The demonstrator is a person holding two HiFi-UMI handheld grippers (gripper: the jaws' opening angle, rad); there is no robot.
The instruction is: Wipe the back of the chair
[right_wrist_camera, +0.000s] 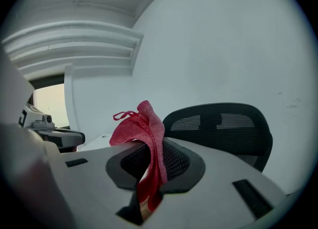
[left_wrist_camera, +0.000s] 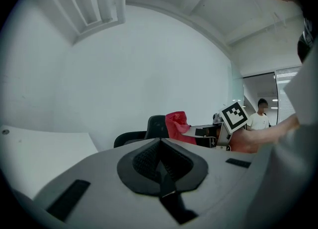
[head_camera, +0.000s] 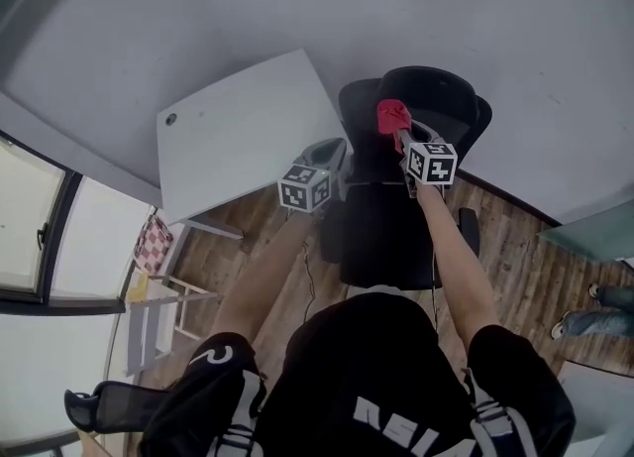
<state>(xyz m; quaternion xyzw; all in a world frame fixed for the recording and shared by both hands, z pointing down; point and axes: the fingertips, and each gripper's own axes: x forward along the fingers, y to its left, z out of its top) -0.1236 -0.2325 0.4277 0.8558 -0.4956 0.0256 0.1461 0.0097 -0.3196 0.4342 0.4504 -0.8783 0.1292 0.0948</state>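
Red cloth point(head_camera: 392, 116) is pinched in the right gripper point(head_camera: 399, 134) above the top of the black chair point(head_camera: 391, 227) in the head view, seemingly poised to start on the backrest. The left gripper point(head_camera: 332, 155) hangs beside it, near the desk point(head_camera: 238, 138). Left gripper view: jaws pressed together on nothing, probably idle. Right gripper view: jaws clamp the cloth's lower folds, leaving a loose flap free to wipe, with the chair just beyond.

White table point(head_camera: 243, 133) set against a pale grey wall point(head_camera: 416, 9), wood-plank floor point(head_camera: 515, 267) under it, pink-checked cloth point(head_camera: 153, 244) by the table's near-left corner, white rack point(head_camera: 163, 308) beside that, windows point(head_camera: 30, 227) further left, bystander's shoes point(head_camera: 592, 308) far right.
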